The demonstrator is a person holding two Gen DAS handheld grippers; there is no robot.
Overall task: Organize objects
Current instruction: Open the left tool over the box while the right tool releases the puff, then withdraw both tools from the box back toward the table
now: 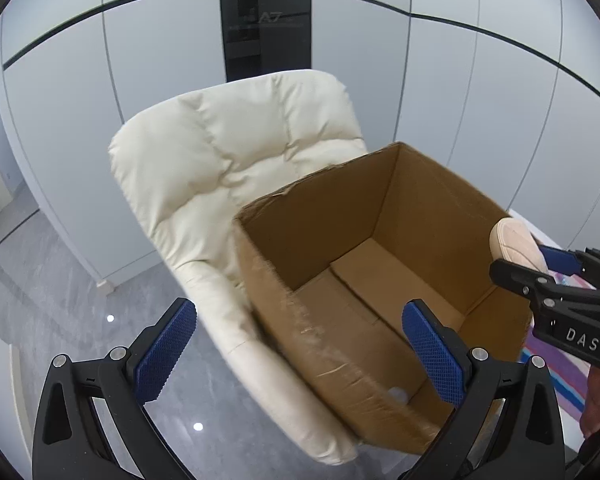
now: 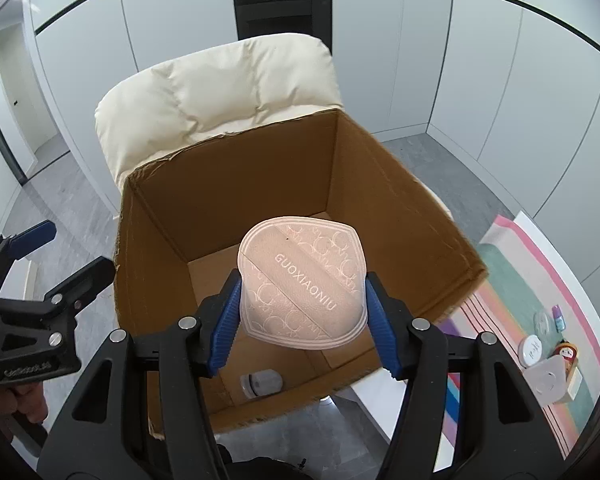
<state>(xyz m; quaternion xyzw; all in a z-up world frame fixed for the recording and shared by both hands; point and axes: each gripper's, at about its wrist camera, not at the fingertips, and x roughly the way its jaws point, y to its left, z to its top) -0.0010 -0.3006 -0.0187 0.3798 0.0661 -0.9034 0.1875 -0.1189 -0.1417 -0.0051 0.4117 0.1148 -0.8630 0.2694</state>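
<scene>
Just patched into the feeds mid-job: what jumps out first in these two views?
The pink embossed pouch, clamped in the right gripper, hangs over the open cardboard box, which sits on a cream padded chair. A small white container lies on the box floor at the near wall. The left gripper is open and empty beside the box.

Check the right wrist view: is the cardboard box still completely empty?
No: a small white container already lies on the floor of the cardboard box, near its front wall.
</scene>
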